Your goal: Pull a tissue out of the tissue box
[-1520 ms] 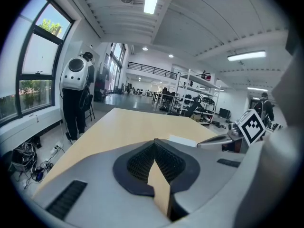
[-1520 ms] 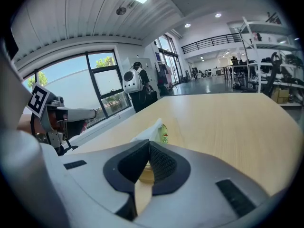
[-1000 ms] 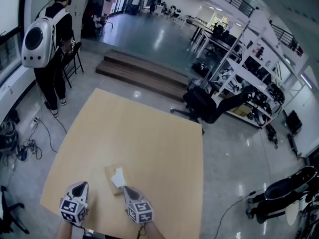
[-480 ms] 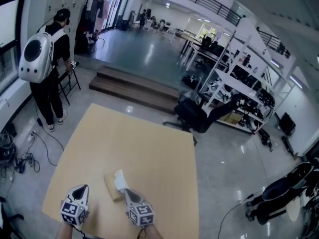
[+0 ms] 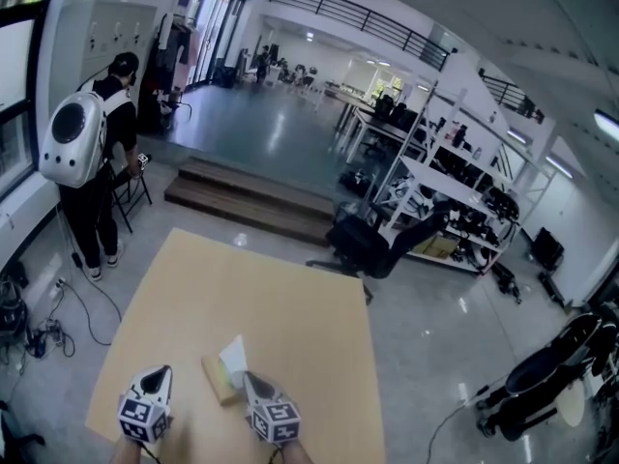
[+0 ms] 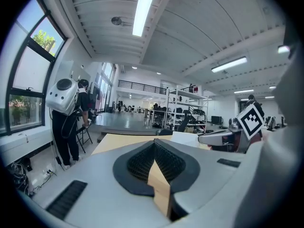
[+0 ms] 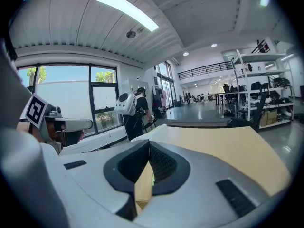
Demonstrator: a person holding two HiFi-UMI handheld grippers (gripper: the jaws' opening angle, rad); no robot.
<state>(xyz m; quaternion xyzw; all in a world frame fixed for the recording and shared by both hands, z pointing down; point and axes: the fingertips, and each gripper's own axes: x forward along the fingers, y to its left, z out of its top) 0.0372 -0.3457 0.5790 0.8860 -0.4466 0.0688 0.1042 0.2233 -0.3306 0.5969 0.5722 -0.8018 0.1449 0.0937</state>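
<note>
A tan tissue box (image 5: 217, 385) lies on the wooden table (image 5: 271, 298) near its front edge. A white tissue (image 5: 233, 358) stands up out of the box. My right gripper (image 5: 248, 379) is at the tissue's right side, shut on the tissue. In the left gripper view the tissue (image 6: 186, 138) shows as a white sheet just before the right gripper (image 6: 209, 138). My left gripper (image 5: 161, 372) hangs left of the box, apart from it, its jaws shut with nothing between them. The box shows in neither gripper view.
A person with a white backpack (image 5: 87, 153) stands by a folding chair left of the table. Wooden steps (image 5: 251, 201), a tipped black office chair (image 5: 372, 245) and white shelving (image 5: 455, 191) lie beyond the table's far edge. Cables (image 5: 39, 332) trail on the floor at left.
Both grippers have risen a little. The tissue now stands higher above the box, drawn up with the right gripper. The head view has tilted up, showing more of the hall.
</note>
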